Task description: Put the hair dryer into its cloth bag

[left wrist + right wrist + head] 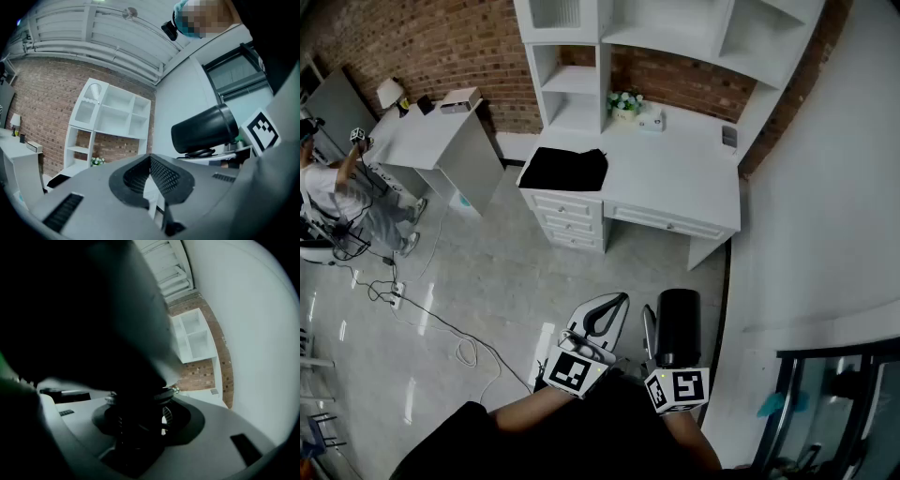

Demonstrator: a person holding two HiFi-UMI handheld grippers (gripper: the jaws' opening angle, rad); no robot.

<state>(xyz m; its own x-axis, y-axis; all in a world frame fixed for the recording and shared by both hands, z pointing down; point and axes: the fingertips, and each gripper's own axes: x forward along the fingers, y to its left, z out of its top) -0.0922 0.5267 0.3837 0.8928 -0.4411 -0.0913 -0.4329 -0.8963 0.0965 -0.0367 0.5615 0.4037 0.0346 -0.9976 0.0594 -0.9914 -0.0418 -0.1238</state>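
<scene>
The black hair dryer [678, 323] stands upright in my right gripper [664, 345], low in the head view. In the right gripper view its dark body [93, 324] fills most of the picture, and the right gripper [140, 427] is shut on its handle. My left gripper [614, 302] is beside it on the left, shut and empty. In the left gripper view the left gripper [151, 183] has its jaws together, and the hair dryer's barrel [204, 129] shows to the right. The black cloth bag [565, 169] lies flat on the left end of the white desk [684, 178], far ahead of both grippers.
The desk has drawers and a white shelf unit [581, 56] above it, with a small plant [625, 101] on top. A second white table [441, 136] stands at the left, with a person [337, 197] beside it. Cables [441, 328] lie on the floor. A white wall [825, 187] runs along the right.
</scene>
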